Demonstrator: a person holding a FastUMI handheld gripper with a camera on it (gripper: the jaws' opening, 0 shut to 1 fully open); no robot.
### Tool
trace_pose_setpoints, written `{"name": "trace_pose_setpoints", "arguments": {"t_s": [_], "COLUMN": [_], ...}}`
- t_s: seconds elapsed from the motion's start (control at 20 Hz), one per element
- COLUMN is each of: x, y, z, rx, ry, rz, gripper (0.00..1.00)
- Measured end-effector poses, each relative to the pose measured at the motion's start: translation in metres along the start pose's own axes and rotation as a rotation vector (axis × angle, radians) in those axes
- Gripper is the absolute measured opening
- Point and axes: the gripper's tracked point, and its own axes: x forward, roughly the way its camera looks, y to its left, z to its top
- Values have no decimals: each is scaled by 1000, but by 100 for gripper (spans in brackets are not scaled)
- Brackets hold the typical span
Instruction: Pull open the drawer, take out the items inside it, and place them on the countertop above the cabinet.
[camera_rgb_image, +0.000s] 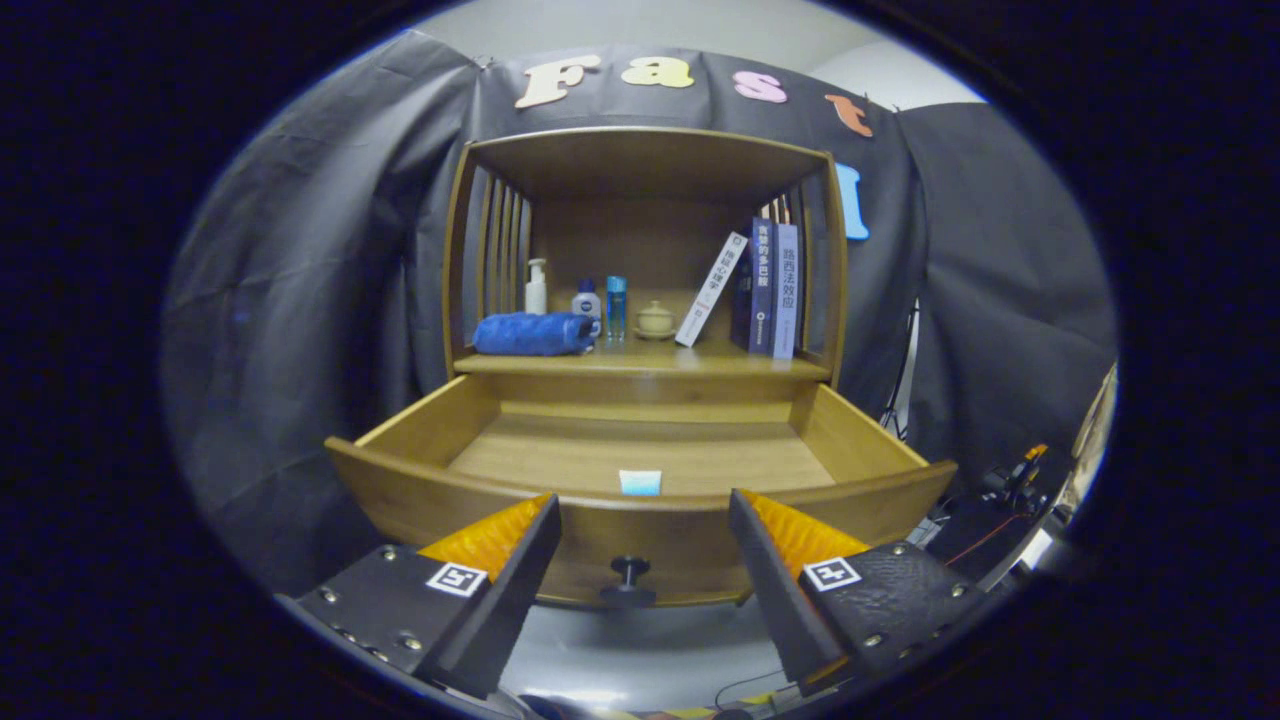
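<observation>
The wooden cabinet's drawer (420, 425) is pulled far out toward me. A small pale blue and white item (640, 482) lies on the drawer floor against the front panel, just beyond my fingers. The drawer's dark round knob (629, 572) sits between my fingers, slightly ahead of them. My gripper (643, 502) is open, fingers spread wide to either side of the knob, with nothing held. The countertop (640, 362) above the drawer carries a rolled blue towel (533, 333) at its left.
On the countertop also stand a white pump bottle (536, 288), a small white bottle (587, 300), a blue bottle (616, 306), a small tan pot (655, 320) and several books (768, 288). Slatted side walls and a top board enclose that shelf. Cables and gear (1010, 490) lie at the right.
</observation>
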Motion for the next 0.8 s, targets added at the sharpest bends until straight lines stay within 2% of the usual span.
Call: {"name": "trace_pose_setpoints", "arguments": {"t_s": [0.1,0.25,0.45,0.65,0.8], "x": [19,57,103,137,151], "y": [0,4,16,24,18], "z": [18,26,17,-24,-60], "rx": [-1,-7,8,-33,-74], "ry": [15,106,267,466,627], "rz": [3,24,43,33,-6], "gripper": [99,99,100,100,100]}}
